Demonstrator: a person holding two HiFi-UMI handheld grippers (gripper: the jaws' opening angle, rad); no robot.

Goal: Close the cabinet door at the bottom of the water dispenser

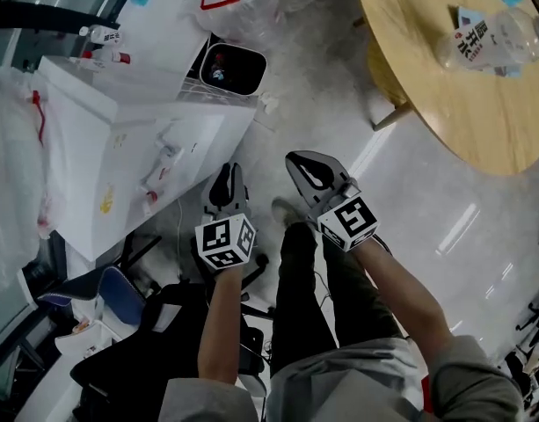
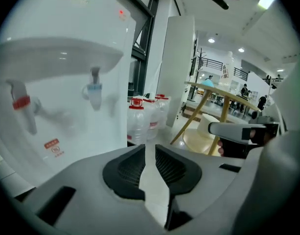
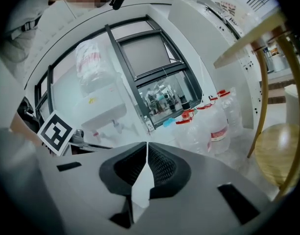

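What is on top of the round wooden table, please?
A clear plastic bottle lies on its side on the table, partly covering a small packet; the table's rest is out of frame.

upper right: a round wooden worktop [image 1: 427, 86] carries a clear bottle [image 1: 491, 40]; upper centre: a small bin [image 1: 232, 67] just below water jugs [image 1: 251, 3].

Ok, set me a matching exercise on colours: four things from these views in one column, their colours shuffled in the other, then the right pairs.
Things
1. water dispenser
2. round table
3. water jug caps
4. dispenser tap nearer the jugs

Colours
A. red
B. pale blue
C. white
D. light wood

Pairs: 1-C; 2-D; 3-A; 4-B
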